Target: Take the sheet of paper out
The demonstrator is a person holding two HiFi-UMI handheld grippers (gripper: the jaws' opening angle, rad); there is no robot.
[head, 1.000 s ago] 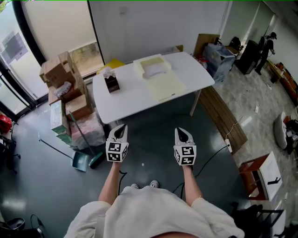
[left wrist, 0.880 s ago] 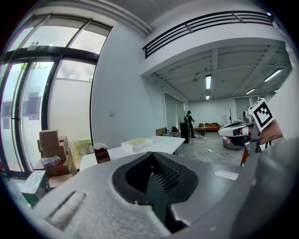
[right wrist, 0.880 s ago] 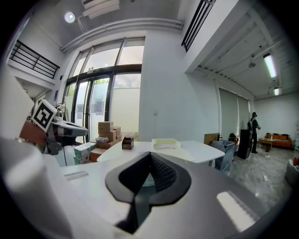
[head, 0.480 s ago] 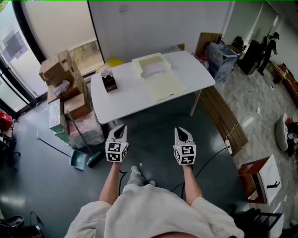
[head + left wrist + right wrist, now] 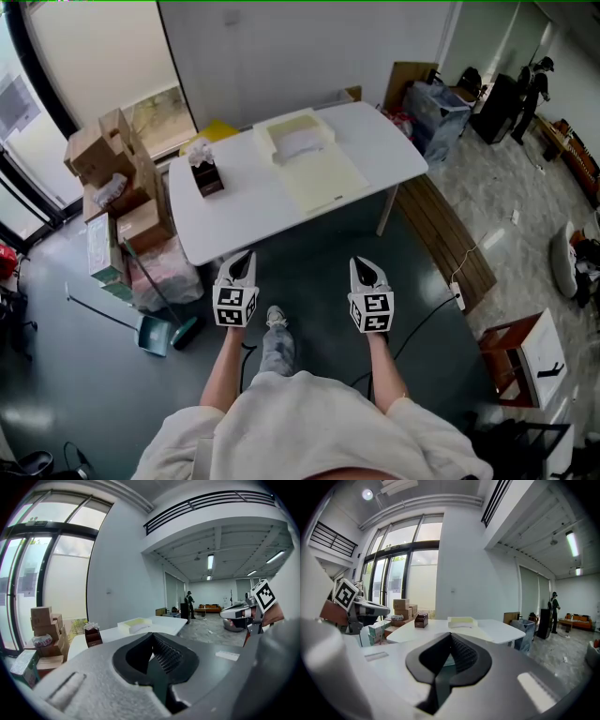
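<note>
Ahead of both grippers, well beyond their tips, stands a white table (image 5: 234, 211), and neither tool reaches it. The left gripper (image 5: 246, 255) and the right gripper (image 5: 364, 262) are held side by side over the dark floor, level with each other and pointing at the table's near edge. Each has its jaws pressed together with nothing between them, as the left gripper view (image 5: 151, 634) and the right gripper view (image 5: 450, 634) show. On the far part of the table, ahead of the gap between the grippers and somewhat nearer the right one's line, sits a pale yellow tray (image 5: 277, 125) with white paper (image 5: 302, 141) lying in it. A flat pale yellow sheet (image 5: 323, 173) lies just on the near side of the tray, reaching towards the table edge. Ahead of the left gripper, a dark tissue box (image 5: 206, 176) stands on the table, well apart from the tray. Farther out to the left gripper's side, a stack of cardboard boxes (image 5: 103, 155) sits beside the table, and a teal dustpan (image 5: 155, 333) lies on the floor. Just behind the left gripper, between the two, the person's shoe (image 5: 275, 317) shows. Far off beyond the right gripper stands another person (image 5: 532, 80).
</note>
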